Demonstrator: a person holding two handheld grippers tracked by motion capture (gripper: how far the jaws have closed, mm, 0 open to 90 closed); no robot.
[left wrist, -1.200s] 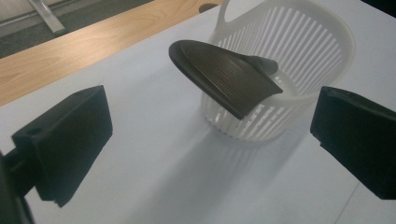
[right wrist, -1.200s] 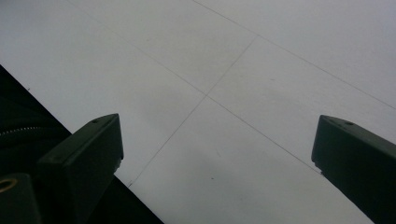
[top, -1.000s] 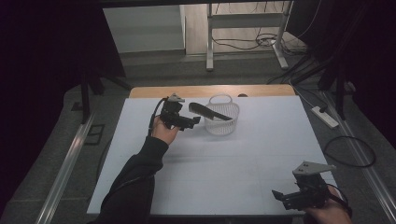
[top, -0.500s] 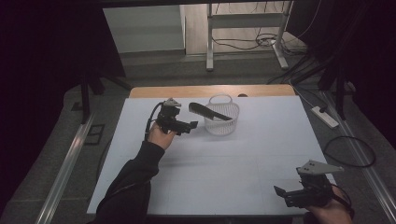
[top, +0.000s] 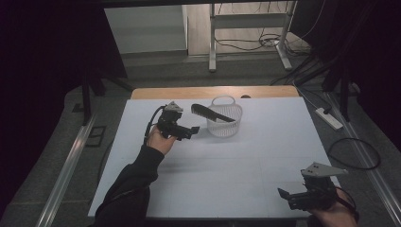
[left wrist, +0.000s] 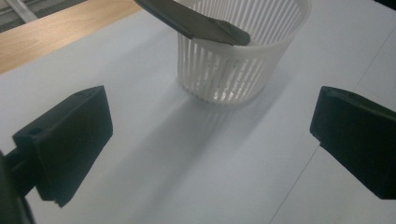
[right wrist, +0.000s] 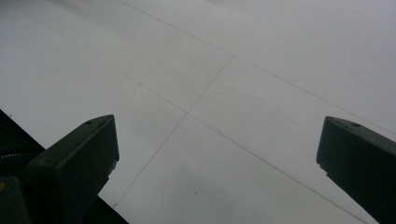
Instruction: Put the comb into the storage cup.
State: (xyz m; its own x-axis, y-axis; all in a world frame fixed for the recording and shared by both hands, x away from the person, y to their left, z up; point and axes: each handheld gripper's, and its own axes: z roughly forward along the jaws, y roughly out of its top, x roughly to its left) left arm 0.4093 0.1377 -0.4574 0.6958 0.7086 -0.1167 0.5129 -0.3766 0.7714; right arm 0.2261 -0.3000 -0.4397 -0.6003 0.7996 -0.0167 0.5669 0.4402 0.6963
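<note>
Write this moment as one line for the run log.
left gripper: open, empty, near basket | comb: across basket rim | right gripper: open, empty, near table edge

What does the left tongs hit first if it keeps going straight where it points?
Probably the white basket: the left tongs, open and empty, aims at its slatted wall over bare table. The dark comb sits higher, across the rim.

dark comb (top: 212,113) across white slatted basket (top: 225,124) rim
</note>
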